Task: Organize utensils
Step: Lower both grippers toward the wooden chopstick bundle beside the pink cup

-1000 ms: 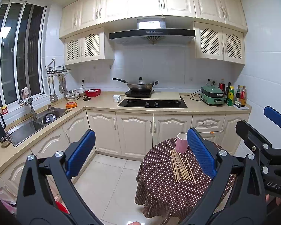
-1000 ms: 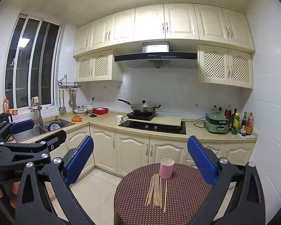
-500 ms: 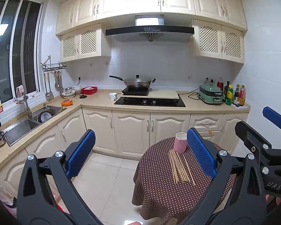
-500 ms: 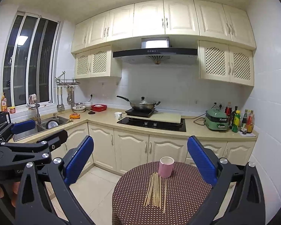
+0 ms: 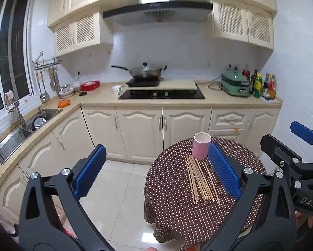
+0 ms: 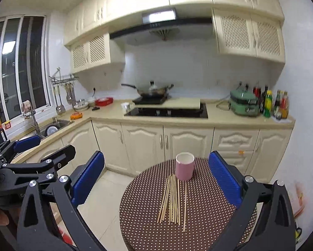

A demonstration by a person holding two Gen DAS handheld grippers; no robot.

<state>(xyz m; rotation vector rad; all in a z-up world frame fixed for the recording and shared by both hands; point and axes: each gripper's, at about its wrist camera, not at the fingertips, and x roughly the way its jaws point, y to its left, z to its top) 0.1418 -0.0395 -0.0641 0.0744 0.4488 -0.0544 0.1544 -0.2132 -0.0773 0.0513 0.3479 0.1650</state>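
Note:
Several wooden chopsticks (image 5: 199, 181) (image 6: 173, 200) lie loose in a bundle on a small round table covered with a brown polka-dot cloth (image 5: 177, 213) (image 6: 208, 219). A pink cup (image 5: 201, 148) (image 6: 185, 169) stands upright just behind their far ends. My left gripper (image 5: 156, 171) is open, high above the table's left side, nothing between its blue pads. My right gripper (image 6: 156, 177) is also open and empty, held above the table in front of the chopsticks. Each gripper shows at the edge of the other's view.
Cream base cabinets (image 6: 166, 144) and a worktop with a hob (image 6: 166, 112), a wok (image 6: 154, 91), a green appliance (image 6: 244, 102) and bottles run behind the table. A sink (image 5: 20, 129) sits at the left under a window. Tiled floor (image 5: 118, 188) lies left of the table.
Both grippers have moved forward and tilted down toward the table, so the chopsticks and cup look closer. Both stay open and empty.

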